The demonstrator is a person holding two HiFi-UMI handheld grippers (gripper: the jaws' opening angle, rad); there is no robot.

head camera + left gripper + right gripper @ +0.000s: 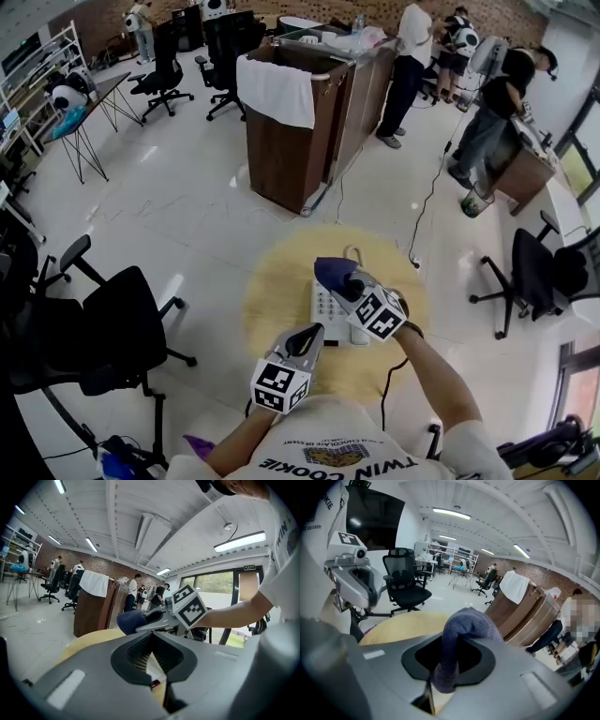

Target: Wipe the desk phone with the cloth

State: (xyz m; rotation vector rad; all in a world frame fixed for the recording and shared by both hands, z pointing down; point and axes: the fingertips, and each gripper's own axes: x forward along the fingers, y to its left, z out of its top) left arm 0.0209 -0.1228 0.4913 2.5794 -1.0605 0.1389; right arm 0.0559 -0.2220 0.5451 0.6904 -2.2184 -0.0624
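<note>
A pale round bench point(274, 302) stands on a glossy white floor point(187, 216), with a black chair point(117, 328) to its left and another point(534, 272) to its right. Far beyond it is a brown cabinet point(286, 141) with a white towel point(275, 90) draped over its near corner, and people stand at the far right of the room. A white phone point(327, 309) sits near the middle of the bench. The right claw point(352, 283) reaches in from the near right and hangs over the far part of the phone. Its jaws are closed on a dark blue cloth point(334, 273). The right gripper view shows a fold of the cloth pinched between them, with the rest bunched over the tips. In the head view the cloth covers the phone's far end, but whether it touches the phone cannot be told. The left claw point(307, 339) is at the phone's near left edge. Its jaws meet at the tips and have nothing between them, and the phone's white shows just below them in the left gripper view.
</note>
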